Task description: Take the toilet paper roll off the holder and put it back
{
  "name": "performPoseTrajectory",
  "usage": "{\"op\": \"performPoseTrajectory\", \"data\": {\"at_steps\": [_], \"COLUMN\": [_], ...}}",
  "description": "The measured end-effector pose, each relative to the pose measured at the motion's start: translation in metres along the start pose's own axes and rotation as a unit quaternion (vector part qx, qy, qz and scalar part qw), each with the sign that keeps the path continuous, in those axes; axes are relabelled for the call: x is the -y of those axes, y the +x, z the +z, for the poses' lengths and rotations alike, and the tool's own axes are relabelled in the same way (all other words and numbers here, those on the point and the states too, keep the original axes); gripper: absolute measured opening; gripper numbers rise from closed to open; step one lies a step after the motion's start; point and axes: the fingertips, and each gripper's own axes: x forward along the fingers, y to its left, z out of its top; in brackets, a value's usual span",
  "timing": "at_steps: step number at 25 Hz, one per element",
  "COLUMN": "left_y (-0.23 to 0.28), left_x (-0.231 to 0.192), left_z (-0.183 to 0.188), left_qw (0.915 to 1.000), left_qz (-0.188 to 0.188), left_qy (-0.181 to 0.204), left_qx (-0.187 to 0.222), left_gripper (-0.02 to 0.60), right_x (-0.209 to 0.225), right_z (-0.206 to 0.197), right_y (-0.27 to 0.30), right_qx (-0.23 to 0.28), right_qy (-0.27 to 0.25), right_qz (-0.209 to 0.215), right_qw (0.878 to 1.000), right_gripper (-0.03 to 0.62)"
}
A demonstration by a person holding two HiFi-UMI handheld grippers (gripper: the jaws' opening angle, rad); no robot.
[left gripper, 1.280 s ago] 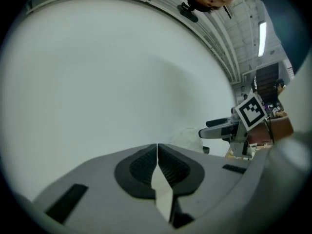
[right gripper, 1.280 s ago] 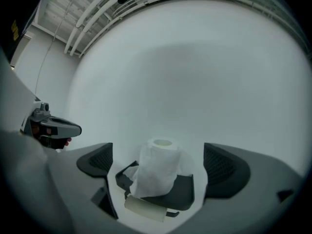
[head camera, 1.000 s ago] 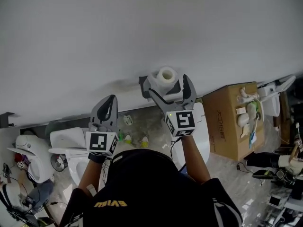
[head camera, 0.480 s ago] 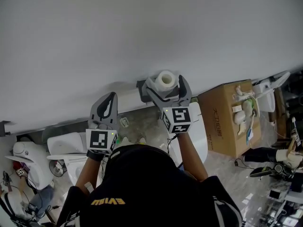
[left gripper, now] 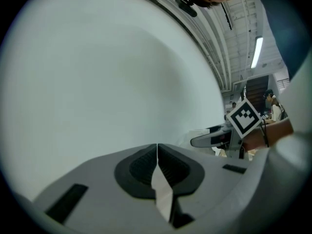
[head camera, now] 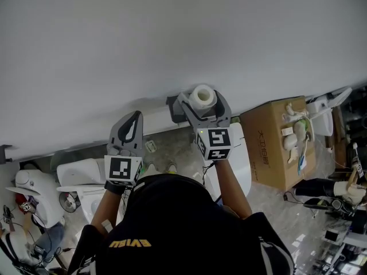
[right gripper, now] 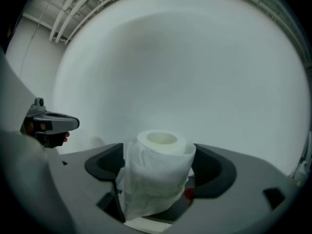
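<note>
**Toilet paper roll** [right gripper: 158,172]: white, upright, core hole facing up. It sits at the white wall [head camera: 172,39], on the dark holder [head camera: 174,105] whose bracket shows just left of it. A loose sheet hangs down its near side.

**Right gripper** [head camera: 202,103]: reaches to the far wall with one jaw on each side of the roll. The jaws have just been closing. They are still fairly wide, and the pads meet the roll's left and right sides. The roll fills the gap between them.

**Left gripper** [head camera: 135,118]: to the left and slightly nearer, clear of the roll. It points at the bare wall with its jaws together and nothing in them.

**Surroundings**: a cardboard box [head camera: 275,139] with small items on top stands to the right. One white toilet [head camera: 80,173] is at lower left and another [head camera: 241,165] is under the right arm. Nothing stands between the jaws and the roll.

**Change**: a second ago the right jaws stood wider, off the roll's sides. The roll is in the same place on the holder.
</note>
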Motion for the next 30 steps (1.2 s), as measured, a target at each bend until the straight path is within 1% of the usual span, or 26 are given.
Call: {"op": "performPoseTrajectory", "data": {"at_steps": [3, 9, 11, 17, 21, 26, 30], "left_y": [-0.002, -0.003, -0.003, -0.006, -0.009, -0.014, -0.018], "left_x": [-0.001, -0.002, -0.002, -0.005, -0.008, -0.013, -0.014], "left_z": [-0.001, 0.000, 0.000, 0.002, 0.000, 0.003, 0.002], "left_qw": [1.0000, 1.0000, 1.0000, 0.9999, 0.9999, 0.9998, 0.9999], "left_qz": [0.001, 0.002, 0.003, 0.006, 0.010, 0.018, 0.014], "left_qy": [0.004, 0.008, 0.009, 0.008, 0.009, -0.003, 0.009], "left_qx": [0.000, -0.002, -0.001, 0.002, 0.000, 0.004, 0.004], "left_gripper": [0.015, 0.015, 0.016, 0.015, 0.015, 0.015, 0.015], "right_x": [0.001, 0.005, 0.005, 0.005, 0.005, 0.002, 0.000], "right_z": [0.000, 0.001, 0.001, -0.001, -0.001, 0.003, 0.006], "right_y": [-0.002, -0.003, -0.003, -0.006, -0.006, -0.009, -0.012], "right_qx": [-0.001, -0.004, -0.006, -0.007, -0.012, -0.014, -0.017], "right_qy": [-0.007, -0.013, -0.014, -0.009, -0.014, -0.019, -0.032], "right_qz": [-0.008, -0.019, -0.018, -0.022, -0.020, -0.021, -0.020], "right_qw": [1.000, 1.000, 1.000, 1.000, 1.000, 0.999, 0.999], "right_gripper": [0.371, 0.297, 0.287, 0.284, 0.284, 0.284, 0.284]}}
